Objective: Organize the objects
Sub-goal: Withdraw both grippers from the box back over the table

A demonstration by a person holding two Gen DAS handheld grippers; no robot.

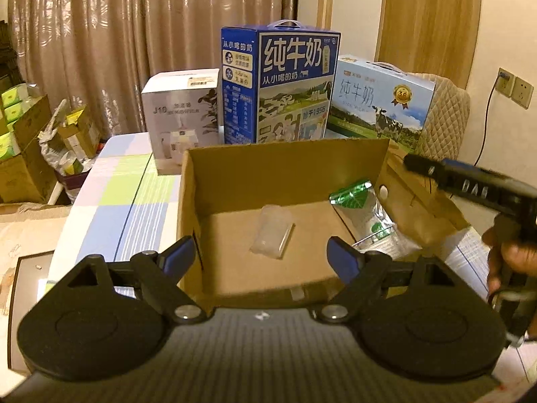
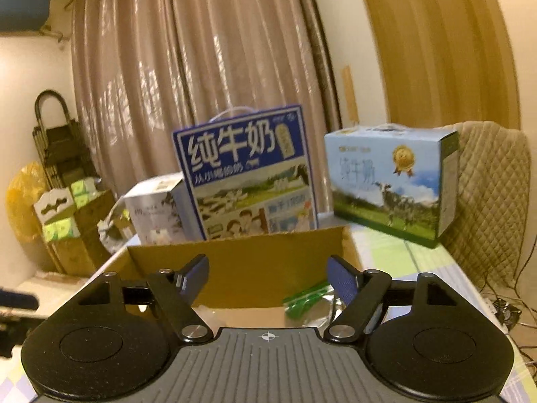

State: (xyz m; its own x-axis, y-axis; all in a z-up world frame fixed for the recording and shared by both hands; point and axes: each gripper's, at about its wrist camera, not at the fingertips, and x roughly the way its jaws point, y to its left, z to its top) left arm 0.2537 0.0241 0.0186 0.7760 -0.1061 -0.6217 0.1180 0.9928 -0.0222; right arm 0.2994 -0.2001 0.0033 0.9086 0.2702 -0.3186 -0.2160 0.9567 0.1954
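An open cardboard box [image 1: 255, 164] stands on the table in front of me. On its floor lies a small clear plastic packet [image 1: 272, 235]. A green and silver packet [image 1: 362, 211] leans against the box's right wall. My left gripper [image 1: 261, 252] hovers open over the box's near edge, with nothing between its fingers. My right gripper [image 2: 266, 278] is open too, above the box [image 2: 241, 268], and the green packet [image 2: 308, 299] lies low beside its right finger, untouched. In the left wrist view a hand [image 1: 503, 258] holds that gripper at the box's right side.
Behind the box stand a dark blue milk carton case [image 1: 288, 84], a light blue milk case [image 1: 379, 100] and a white appliance box [image 1: 181, 114]. A checked tablecloth [image 1: 127, 194] covers the table. A quilted chair back [image 1: 443, 114] is at the right; stacked cartons [image 1: 23, 154] sit on the floor at the left.
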